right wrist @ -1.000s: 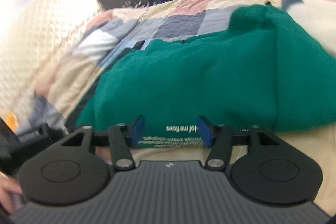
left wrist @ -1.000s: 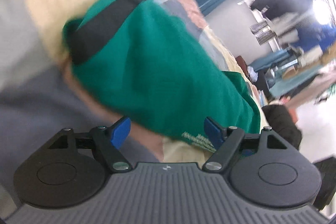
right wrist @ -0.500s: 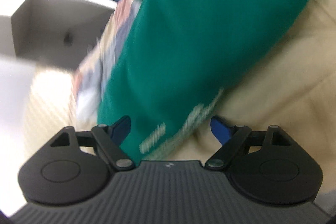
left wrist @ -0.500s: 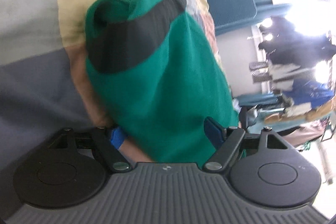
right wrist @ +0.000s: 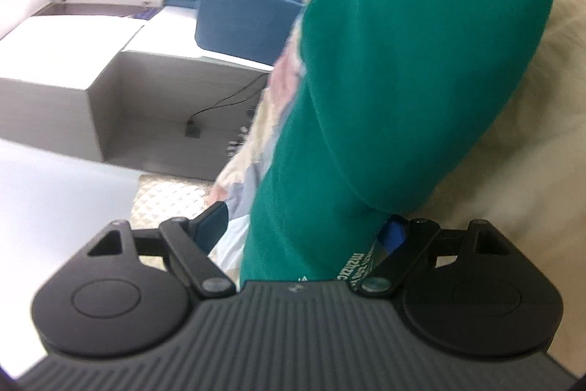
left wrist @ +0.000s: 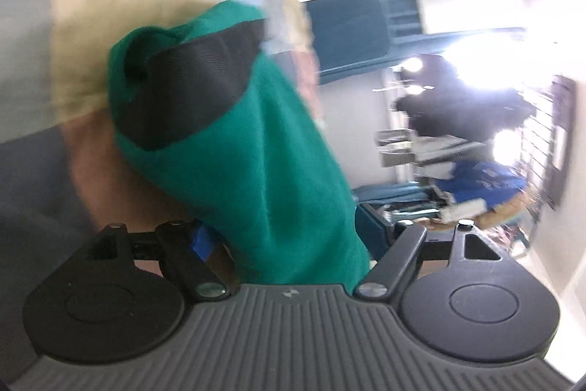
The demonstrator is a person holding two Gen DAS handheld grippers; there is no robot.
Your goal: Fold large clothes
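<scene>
Both views rolled sideways and blurred. No bins, baskets or other containers made out in either view, so no contents noted.

Green garment (left wrist: 256, 149) seen lying folded on the patchwork quilt (left wrist: 121, 10), black panel (left wrist: 194, 83) at its far end in the left wrist view. Ran lengthwise away from both cameras, near end reaching between the fingers of each tool.

Left gripper (left wrist: 289, 240): jaws spread wide, green cloth filling the gap between them. Blue pad of one finger (left wrist: 201, 240) visible at the cloth's edge; other pad hidden behind the fabric. No pinch seen; taken as open around the garment.

Right gripper (right wrist: 304, 229): jaws spread wide, garment (right wrist: 384, 98) passing between them. One blue pad (right wrist: 393, 235) beside the hem with pale printed lettering (right wrist: 357, 266); the other pad clear of the cloth, over the quilt (right wrist: 512, 134). Taken as open, not clamped.

Edges and room: quilt's edge close beside the garment in both views. Beyond it, in the right wrist view, a white cabinet (right wrist: 91, 68) with a dangling cable (right wrist: 219, 105) and a blue padded seat (right wrist: 245, 24). In the left wrist view, blue upholstery (left wrist: 348, 35) and a cluttered, overexposed background beyond the edge. Bare cream quilt open on the garment's other side.
</scene>
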